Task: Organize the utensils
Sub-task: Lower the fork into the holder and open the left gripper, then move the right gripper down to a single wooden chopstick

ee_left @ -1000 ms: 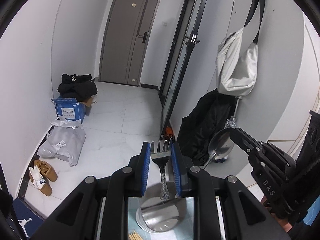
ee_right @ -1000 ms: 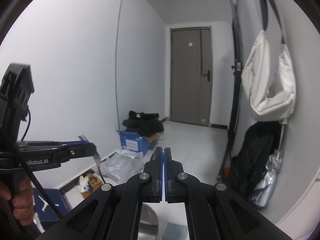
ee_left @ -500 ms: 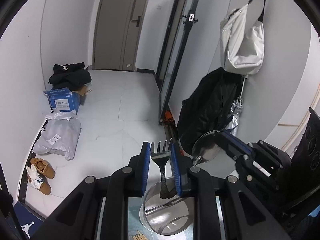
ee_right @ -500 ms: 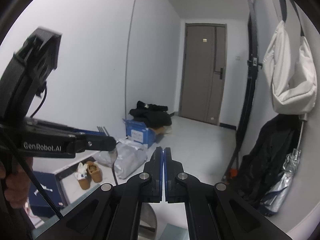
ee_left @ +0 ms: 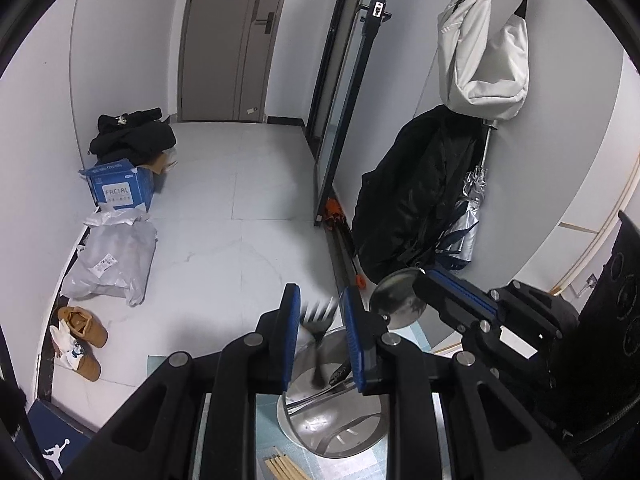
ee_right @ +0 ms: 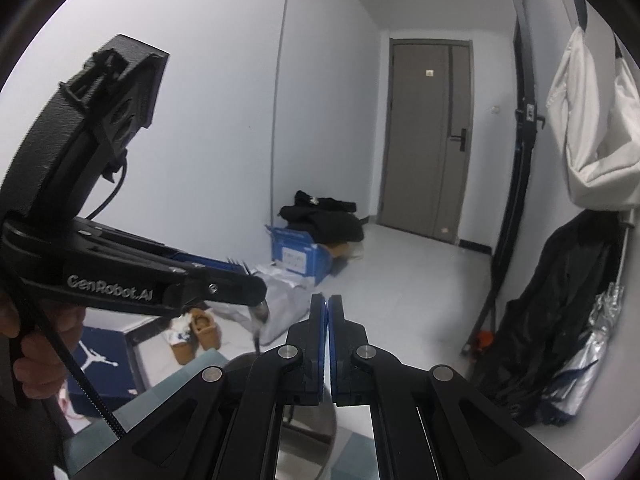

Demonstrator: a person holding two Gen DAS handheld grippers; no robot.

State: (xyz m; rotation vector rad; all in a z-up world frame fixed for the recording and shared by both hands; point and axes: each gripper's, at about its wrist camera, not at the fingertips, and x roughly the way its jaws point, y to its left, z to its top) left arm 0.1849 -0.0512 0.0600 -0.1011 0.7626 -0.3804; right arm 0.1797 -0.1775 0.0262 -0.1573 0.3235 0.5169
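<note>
A: The left gripper [ee_left: 320, 320], at the lower middle of the left wrist frame, is standing with its blue pads [ee_left: 291, 336] parted, and a fork [ee_left: 319, 322] is sitting between them, blurred, tines up.

B: Are the pads touching it?

A: I cannot tell – there is a gap showing on both sides of the tines. The handle is pointing down into a steel holder [ee_left: 340, 432] at the bottom centre, where another utensil handle [ee_left: 340, 374] is lying.

B: And the right gripper [ee_left: 420, 280]?

A: It is coming in from the right edge of that frame, closed on a spoon [ee_left: 396, 300], whose round bowl is showing just right of the fork. In the right wrist frame its pads [ee_right: 319, 340] are pressing nearly together at the lower middle – the spoon is not showing there.

B: Anything else?

A: Light wooden chopsticks [ee_left: 284, 466] are lying at the bottom edge, just left of the holder.
</note>
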